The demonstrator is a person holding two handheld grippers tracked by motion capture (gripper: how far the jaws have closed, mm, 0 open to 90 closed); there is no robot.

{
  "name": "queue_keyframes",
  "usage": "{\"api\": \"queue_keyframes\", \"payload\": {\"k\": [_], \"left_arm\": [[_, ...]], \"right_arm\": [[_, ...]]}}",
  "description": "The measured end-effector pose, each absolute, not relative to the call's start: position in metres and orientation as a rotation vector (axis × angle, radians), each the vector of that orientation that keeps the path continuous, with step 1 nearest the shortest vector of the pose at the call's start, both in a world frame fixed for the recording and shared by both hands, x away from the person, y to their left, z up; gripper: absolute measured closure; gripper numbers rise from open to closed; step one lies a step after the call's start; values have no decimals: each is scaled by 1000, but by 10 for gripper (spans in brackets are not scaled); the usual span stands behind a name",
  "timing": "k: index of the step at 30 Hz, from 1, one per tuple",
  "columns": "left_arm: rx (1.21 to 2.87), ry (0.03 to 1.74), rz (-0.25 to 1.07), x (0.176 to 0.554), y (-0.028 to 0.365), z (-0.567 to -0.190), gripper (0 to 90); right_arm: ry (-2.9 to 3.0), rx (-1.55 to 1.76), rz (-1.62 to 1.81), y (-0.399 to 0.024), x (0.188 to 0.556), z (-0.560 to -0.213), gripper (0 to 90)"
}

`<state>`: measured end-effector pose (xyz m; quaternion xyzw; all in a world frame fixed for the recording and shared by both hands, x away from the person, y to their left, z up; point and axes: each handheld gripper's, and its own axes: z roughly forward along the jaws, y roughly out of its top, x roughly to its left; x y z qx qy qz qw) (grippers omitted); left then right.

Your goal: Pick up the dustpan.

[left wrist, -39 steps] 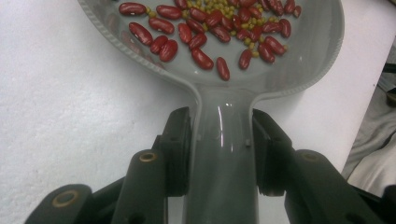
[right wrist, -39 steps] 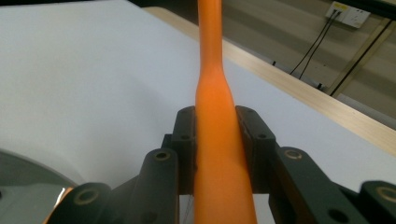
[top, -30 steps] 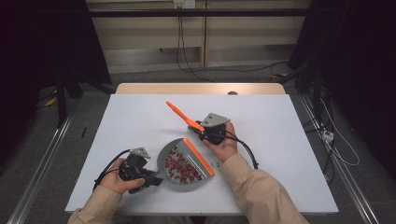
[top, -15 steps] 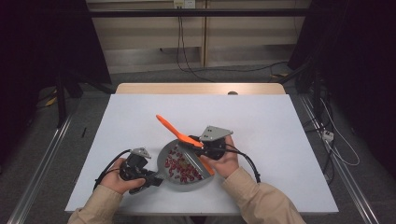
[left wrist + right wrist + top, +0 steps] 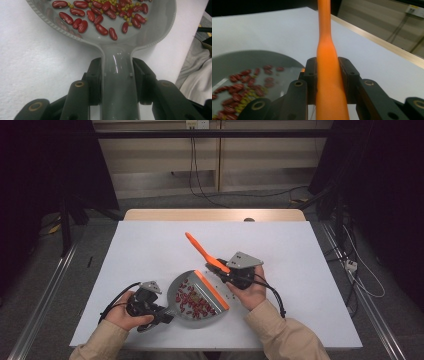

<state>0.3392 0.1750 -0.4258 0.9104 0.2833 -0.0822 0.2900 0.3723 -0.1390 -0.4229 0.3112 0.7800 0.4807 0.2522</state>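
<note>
A grey dustpan [image 5: 186, 292] with an orange lip [image 5: 212, 290] lies near the table's front edge, with red beans [image 5: 192, 301] and small yellow-green ones piled in it. My left gripper [image 5: 159, 311] is shut on the pan's grey handle [image 5: 117, 82], and the beans [image 5: 100, 15] lie just ahead of the jaws. My right gripper [image 5: 226, 271] sits just right of the lip, shut on an orange brush handle [image 5: 200, 249] that slants up and to the left. In the right gripper view this handle [image 5: 328, 75] runs between both pads, with the pan [image 5: 249, 60] at the left.
A white sheet [image 5: 300, 250] covers the table, and a wooden edge [image 5: 215, 215] shows at the back. A few loose bits [image 5: 230, 296] lie on the sheet beside the pan's lip. Cables run across the floor behind and to the right.
My right gripper came toward me to the pan's lip with the orange handle, then drew slightly back; the handle's tip swung left. The left gripper and the pan stayed still.
</note>
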Motion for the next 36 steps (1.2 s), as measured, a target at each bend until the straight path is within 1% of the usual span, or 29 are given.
{"api": "queue_keyframes", "payload": {"k": [5, 10, 14, 20, 25, 27, 32, 36], "left_arm": [[2409, 791, -227, 342, 173, -426, 626], [2416, 794, -239, 345, 170, -426, 626], [2415, 797, -246, 345, 169, -427, 626], [2409, 799, -251, 345, 169, -427, 626], [2419, 782, -254, 344, 170, -427, 627], [2418, 775, -257, 342, 170, -427, 626], [2434, 742, -256, 338, 170, -426, 626], [2442, 720, -269, 335, 169, -426, 626]], "right_arm": [[2091, 903, 1207, -154, 379, -433, 714], [2081, 929, 1219, -142, 396, -445, 714], [2113, 912, 1222, -123, 386, -446, 709], [2139, 895, 1314, -100, 366, -444, 709], [2101, 906, 1457, -95, 361, -433, 714], [2089, 914, 1463, -98, 363, -429, 713], [2025, 978, 1443, -124, 367, -421, 713], [2005, 1004, 1342, -144, 364, -424, 714]]}}
